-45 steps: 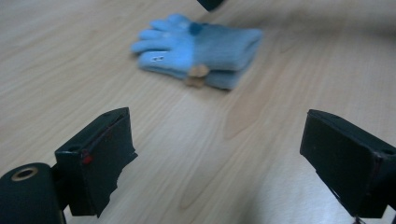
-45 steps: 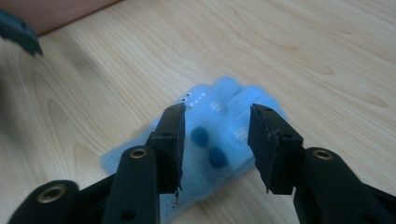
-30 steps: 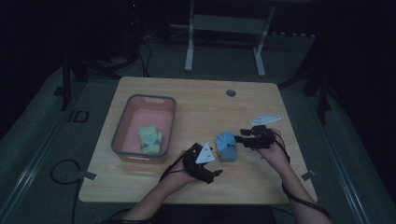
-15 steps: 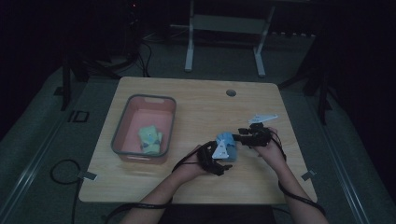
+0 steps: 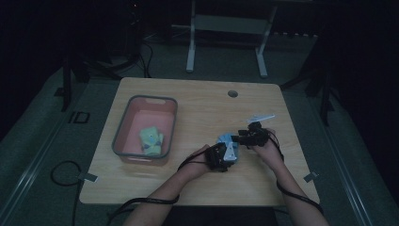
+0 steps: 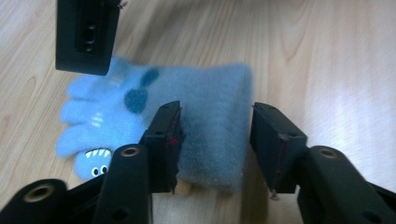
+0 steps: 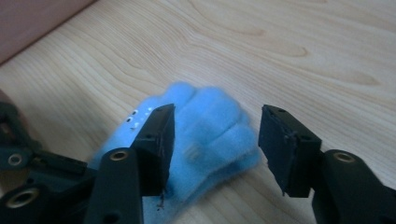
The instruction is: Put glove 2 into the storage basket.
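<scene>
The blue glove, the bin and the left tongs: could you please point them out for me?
Glove (image 6: 210,116), left gripper view, on its cuff.
Bin (image 5: 123,123), high view, on its left rim.
Left tongs (image 6: 215,133), left gripper view, midway between the tips.

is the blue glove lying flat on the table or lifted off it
Lying flat. The blue glove rests on the wooden table, cuff between the left tongs, finger end between the right tongs; neither pair presses it yet.
</scene>
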Demonstrator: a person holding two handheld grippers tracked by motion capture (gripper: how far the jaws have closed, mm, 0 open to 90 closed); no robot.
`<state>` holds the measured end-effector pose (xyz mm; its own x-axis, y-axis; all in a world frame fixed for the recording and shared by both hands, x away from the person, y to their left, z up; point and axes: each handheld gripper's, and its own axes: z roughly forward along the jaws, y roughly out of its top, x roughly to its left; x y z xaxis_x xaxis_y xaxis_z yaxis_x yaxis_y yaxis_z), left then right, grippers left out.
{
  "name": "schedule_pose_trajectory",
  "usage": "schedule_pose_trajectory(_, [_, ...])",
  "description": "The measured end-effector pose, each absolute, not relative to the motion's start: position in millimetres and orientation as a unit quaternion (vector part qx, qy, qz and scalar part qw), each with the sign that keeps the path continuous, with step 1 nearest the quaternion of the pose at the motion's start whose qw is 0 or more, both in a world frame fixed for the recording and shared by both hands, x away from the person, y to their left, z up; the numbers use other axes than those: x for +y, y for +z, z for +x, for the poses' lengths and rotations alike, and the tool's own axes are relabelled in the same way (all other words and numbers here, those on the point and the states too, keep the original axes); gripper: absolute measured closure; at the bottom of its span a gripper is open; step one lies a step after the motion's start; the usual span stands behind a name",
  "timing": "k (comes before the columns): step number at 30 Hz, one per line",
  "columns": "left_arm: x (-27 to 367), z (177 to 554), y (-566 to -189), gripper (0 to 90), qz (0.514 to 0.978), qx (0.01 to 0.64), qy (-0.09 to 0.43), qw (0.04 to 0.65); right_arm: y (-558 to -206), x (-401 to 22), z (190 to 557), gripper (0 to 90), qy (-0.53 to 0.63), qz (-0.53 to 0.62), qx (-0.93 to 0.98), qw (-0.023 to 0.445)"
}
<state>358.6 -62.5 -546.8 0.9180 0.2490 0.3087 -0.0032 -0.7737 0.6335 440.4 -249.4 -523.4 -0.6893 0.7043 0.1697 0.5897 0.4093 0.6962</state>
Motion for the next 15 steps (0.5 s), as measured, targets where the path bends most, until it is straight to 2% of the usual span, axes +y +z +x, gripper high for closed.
schedule_pose_trajectory(5, [-57.6,361.4,-545.1,69.5,0.919,0.069,0.187,0.339,-531.3,-248.2,441.7,41.0,0.376,0.399,0.834,0.067])
schedule_pose_trajectory(15, [-50.5,366.8,-546.0,74.0,0.918,0.068,0.168,0.353,-544.4,-244.8,440.5,38.5,0.362,0.42,0.831,0.057])
